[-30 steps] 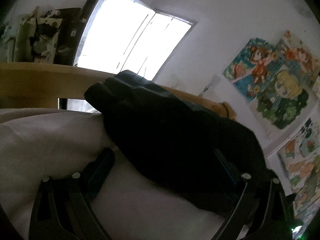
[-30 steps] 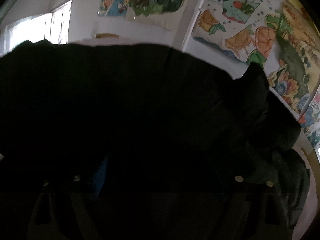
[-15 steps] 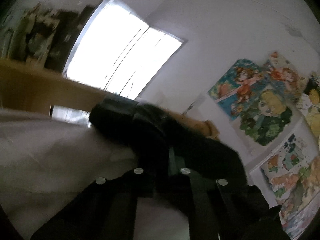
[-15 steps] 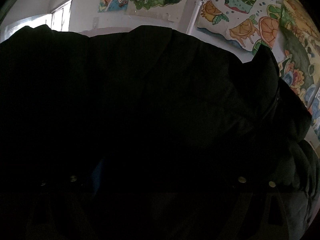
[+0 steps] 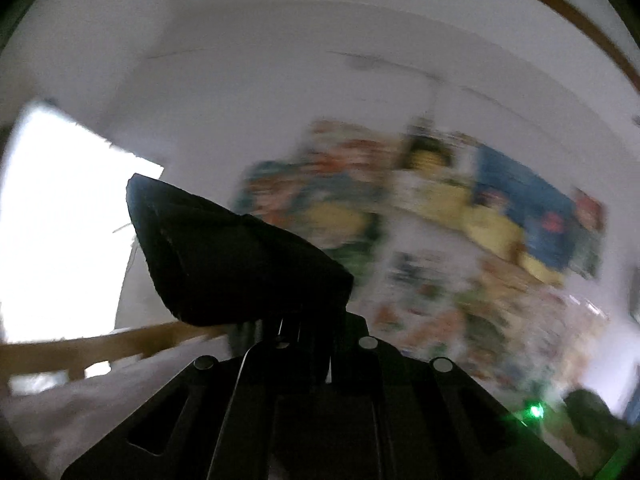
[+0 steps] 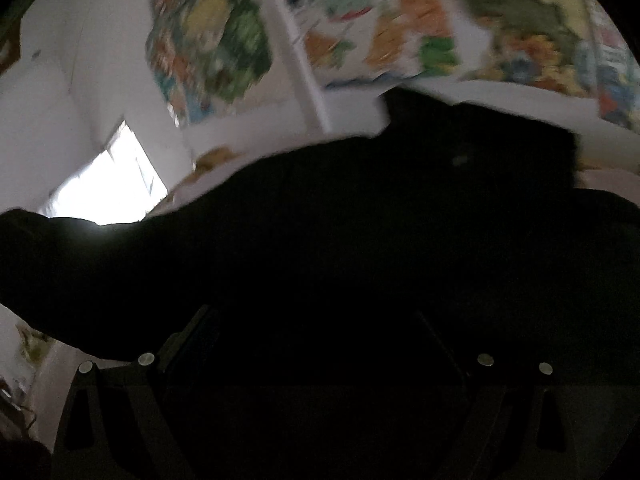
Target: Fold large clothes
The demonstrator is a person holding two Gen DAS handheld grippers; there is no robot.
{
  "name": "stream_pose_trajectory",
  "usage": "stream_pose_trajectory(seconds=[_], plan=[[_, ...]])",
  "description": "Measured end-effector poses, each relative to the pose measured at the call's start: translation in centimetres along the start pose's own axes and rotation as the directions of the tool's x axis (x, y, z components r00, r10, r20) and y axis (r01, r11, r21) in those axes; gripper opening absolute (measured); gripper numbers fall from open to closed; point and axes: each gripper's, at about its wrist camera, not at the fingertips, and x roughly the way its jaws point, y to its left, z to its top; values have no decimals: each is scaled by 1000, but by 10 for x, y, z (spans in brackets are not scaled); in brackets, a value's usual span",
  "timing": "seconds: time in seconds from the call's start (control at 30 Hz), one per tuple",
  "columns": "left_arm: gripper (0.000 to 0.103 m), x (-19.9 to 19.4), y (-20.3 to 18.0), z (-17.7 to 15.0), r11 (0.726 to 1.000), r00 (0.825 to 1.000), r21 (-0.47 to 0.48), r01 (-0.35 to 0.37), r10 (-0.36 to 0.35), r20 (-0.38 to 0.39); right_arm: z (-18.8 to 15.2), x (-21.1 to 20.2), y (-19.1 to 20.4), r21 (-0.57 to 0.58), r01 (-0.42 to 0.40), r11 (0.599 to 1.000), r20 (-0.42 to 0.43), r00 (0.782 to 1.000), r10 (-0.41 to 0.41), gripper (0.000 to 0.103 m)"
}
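The left gripper [image 5: 308, 344] has its fingers pinched together on an end of the black garment [image 5: 236, 264], which juts up and leftward beyond the tips. The right gripper [image 6: 316, 340] stands wide apart, cloth draped across; a grip there I cannot tell.

The black garment [image 5: 240, 264] is matt cloth with a soft, slightly rough weave that takes no shine; in the right wrist view the same garment [image 6: 360, 220] reads as a dull, lightless mass. The left claw [image 5: 308, 344] is matt black plastic set with small bright metal screw heads, as is the right claw [image 6: 316, 360]. The bed rail [image 5: 100, 348] looks like smooth light wood, the bedding [image 5: 80, 408] pale soft cloth, the posters [image 6: 460, 20] paper, the wall [image 5: 260, 100] flat white paint.
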Motion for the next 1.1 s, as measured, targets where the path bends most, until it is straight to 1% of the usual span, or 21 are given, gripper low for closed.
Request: stream_pose_trajectory(seconds=[0.07, 0.13, 0.2, 0.27, 0.33, 0.37, 0.4, 0.47, 0.5, 0.57, 0.6, 0.67, 0.73, 0.8, 0.83, 0.87, 0.9, 0.97, 1.03, 1.07, 1.1], plan=[[3, 11, -47, 1, 991, 995, 94, 99, -98, -24, 0, -22, -23, 34, 19, 999, 20, 1000, -20, 96], [3, 24, -86, -6, 974, 985, 158, 165, -157, -65, -5, -40, -40, 64, 27, 998, 26, 999, -29, 96], [3, 41, -119, -17, 958, 972, 185, 220, -199, -123, -11, -58, -63, 98, 36, 995, 32, 999, -40, 96], [3, 62, -154, -34, 938, 952, 213, 275, -234, -198, -14, -71, -86, 130, 38, 991, 33, 999, -42, 96], [3, 79, -180, -52, 919, 931, 232, 318, -257, -261, -18, -82, -107, 165, 30, 986, 33, 999, -36, 96], [3, 90, -196, -67, 904, 913, 248, 347, -266, -309, -22, -85, -115, 182, 25, 983, 34, 999, -32, 96], [3, 100, -206, -77, 896, 901, 256, 364, -269, -340, -26, -90, -126, 206, 18, 978, 33, 999, -25, 96], [3, 117, -234, -110, 866, 859, 278, 417, -274, -433, -32, -99, -144, 251, -3, 968, 35, 999, -6, 96], [3, 125, -245, -123, 853, 842, 288, 435, -273, -465, -34, -102, -152, 269, -14, 963, 37, 999, 4, 96], [3, 138, -265, -157, 822, 799, 305, 481, -268, -537, -40, -106, -171, 328, -50, 943, 42, 998, 38, 96], [3, 140, -271, -169, 811, 786, 310, 496, -268, -558, -42, -108, -178, 352, -73, 933, 49, 997, 59, 96], [3, 146, -288, -202, 777, 746, 326, 538, -258, -614, -47, -112, -192, 404, -120, 907, 69, 993, 100, 96], [3, 145, -294, -229, 753, 710, 329, 570, -250, -658, -53, -114, -205, 448, -161, 879, 90, 987, 134, 96], [3, 144, -300, -250, 731, 678, 329, 598, -243, -694, -57, -114, -215, 484, -192, 854, 106, 981, 161, 96], [3, 148, -304, -262, 717, 655, 328, 615, -233, -718, -60, -113, -220, 504, -216, 836, 117, 976, 182, 96], [3, 148, -304, -271, 712, 642, 329, 621, -222, -734, -61, -112, -224, 518, -233, 823, 125, 972, 197, 96], [3, 153, -305, -282, 708, 620, 321, 629, -209, -756, -63, -110, -227, 533, -251, 808, 133, 968, 213, 96], [3, 161, -303, -298, 718, 577, 282, 636, -200, -792, -66, -107, -233, 564, -296, 771, 152, 955, 255, 96], [5, 167, -302, -306, 732, 541, 237, 638, -208, -815, -69, -103, -237, 589, -340, 733, 175, 939, 295, 96], [7, 167, -300, -310, 736, 526, 219, 640, -212, -824, -70, -101, -239, 604, -371, 705, 189, 927, 325, 98], [7, 166, -301, -312, 737, 517, 209, 642, -215, -829, -71, -99, -239, 612, -385, 691, 194, 920, 340, 98]])
